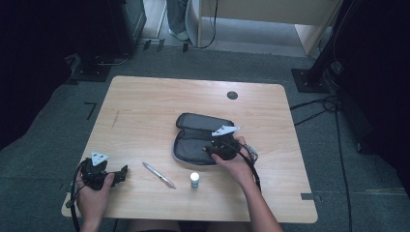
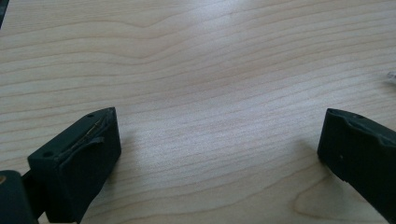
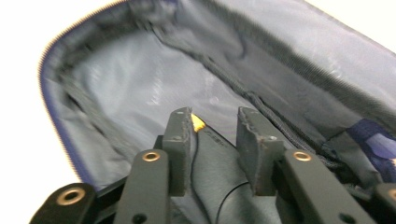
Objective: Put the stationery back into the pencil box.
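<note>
- The open pencil case (image 1: pixel 196 137) lies right of the table's (image 1: pixel 145 101) centre; the pen (image 1: pixel 158 175) and the small capped bottle (image 1: pixel 194 180) lie near its front edge.
- The right gripper (image 1: pixel 218 145) sits over the case's near half. In the right gripper view its jaws stand slightly apart above the grey lining (image 3: pixel 140 88), apparently gripping nothing.
- The left gripper (image 1: pixel 116 175) rests at the table's left front, jaws wide open.
- Judgement: packing likely follows; keep the case flat and spread.
- No readable writing or brand.

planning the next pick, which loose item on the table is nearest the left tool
The silver pen, lying just right of the left tool; the small white bottle stands farther right, toward the open pouch.
</note>
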Tool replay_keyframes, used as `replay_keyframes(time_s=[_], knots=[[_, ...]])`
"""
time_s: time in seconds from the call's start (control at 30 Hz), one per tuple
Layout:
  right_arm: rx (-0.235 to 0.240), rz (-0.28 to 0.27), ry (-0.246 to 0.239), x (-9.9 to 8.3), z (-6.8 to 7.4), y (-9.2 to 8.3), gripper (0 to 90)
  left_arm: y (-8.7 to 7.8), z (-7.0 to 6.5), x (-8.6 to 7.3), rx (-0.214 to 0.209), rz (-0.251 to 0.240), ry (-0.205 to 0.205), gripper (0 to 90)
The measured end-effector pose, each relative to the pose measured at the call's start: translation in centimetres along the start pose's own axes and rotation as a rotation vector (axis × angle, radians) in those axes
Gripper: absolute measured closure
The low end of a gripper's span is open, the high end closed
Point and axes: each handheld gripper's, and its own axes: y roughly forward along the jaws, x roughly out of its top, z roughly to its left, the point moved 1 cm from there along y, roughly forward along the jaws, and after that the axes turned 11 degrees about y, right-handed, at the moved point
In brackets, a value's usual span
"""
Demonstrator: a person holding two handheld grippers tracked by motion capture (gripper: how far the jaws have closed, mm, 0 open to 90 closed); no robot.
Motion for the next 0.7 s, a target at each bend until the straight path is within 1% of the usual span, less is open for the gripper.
replay_keyframes(time_s=[0.03, 0.07, 0.1, 0.13, 0.17, 0.2, 0.23, 0.27, 0.33, 0.37, 0.4, 0.43, 0.47, 0.63, 0.67, 0.7], knots=[[0.013, -0.016, 0.010, -0.1, 0.1, -0.4, 62.0, 0.0, 0.0, 0.0, 0.000, 0.000, 0.000, 0.0], [0.013, -0.016, 0.010, -0.1, 0.1, -0.4, 62.0, 0.0, 0.0, 0.0, 0.000, 0.000, 0.000, 0.0], [0.046, -0.052, 0.022, -0.2, 0.4, -1.3, 54.4, 0.0, 0.0, 0.0, 0.000, 0.000, -0.001, 0.0], [0.069, -0.082, 0.013, -0.3, 0.6, -1.7, 50.9, 0.0, 0.0, 0.0, 0.000, 0.000, 0.000, 0.0], [0.069, -0.082, 0.013, -0.3, 0.6, -1.7, 50.9, 0.0, 0.0, 0.0, 0.000, 0.000, 0.000, 0.0], [0.106, -0.110, 0.010, -0.5, 1.0, -2.6, 48.2, 0.0, 0.0, 0.0, 0.000, 0.000, 0.000, 0.0], [0.106, -0.110, 0.010, -0.5, 1.0, -2.6, 48.2, 0.0, 0.0, 0.0, 0.000, 0.000, 0.000, 0.0], [0.105, -0.132, 0.015, -0.7, 1.3, -3.4, 47.1, 0.0, 0.0, 0.0, 0.000, 0.000, 0.000, 0.0], [0.109, -0.141, 0.019, -1.0, 1.5, -4.0, 45.6, 0.0, 0.0, 0.0, 0.000, 0.000, 0.000, 0.0], [0.109, -0.141, 0.019, -1.0, 1.5, -4.0, 45.6, 0.0, 0.0, 0.0, 0.000, 0.000, 0.000, 0.0], [0.111, -0.152, 0.018, -1.3, 1.7, -4.5, 43.8, 0.0, 0.0, 0.0, 0.000, 0.000, 0.000, 0.0], [0.111, -0.152, 0.018, -1.3, 1.7, -4.5, 43.8, 0.0, 0.0, 0.0, 0.000, 0.000, 0.000, 0.0], [0.115, -0.168, 0.019, -1.8, 2.0, -5.0, 42.7, 0.0, 0.0, 0.0, 0.000, 0.000, 0.000, 0.0], [0.118, -0.203, 0.042, -3.2, 2.5, -6.0, 42.2, 0.0, 0.0, 0.0, 0.000, 0.000, -0.001, 0.0], [0.118, -0.203, 0.042, -3.2, 2.5, -6.0, 42.2, 0.0, 0.0, 0.0, 0.000, 0.000, -0.001, 0.0], [0.121, -0.212, 0.045, -3.7, 2.9, -6.5, 42.3, 0.0, 0.0, 0.0, 0.000, 0.000, -0.001, 0.0]])
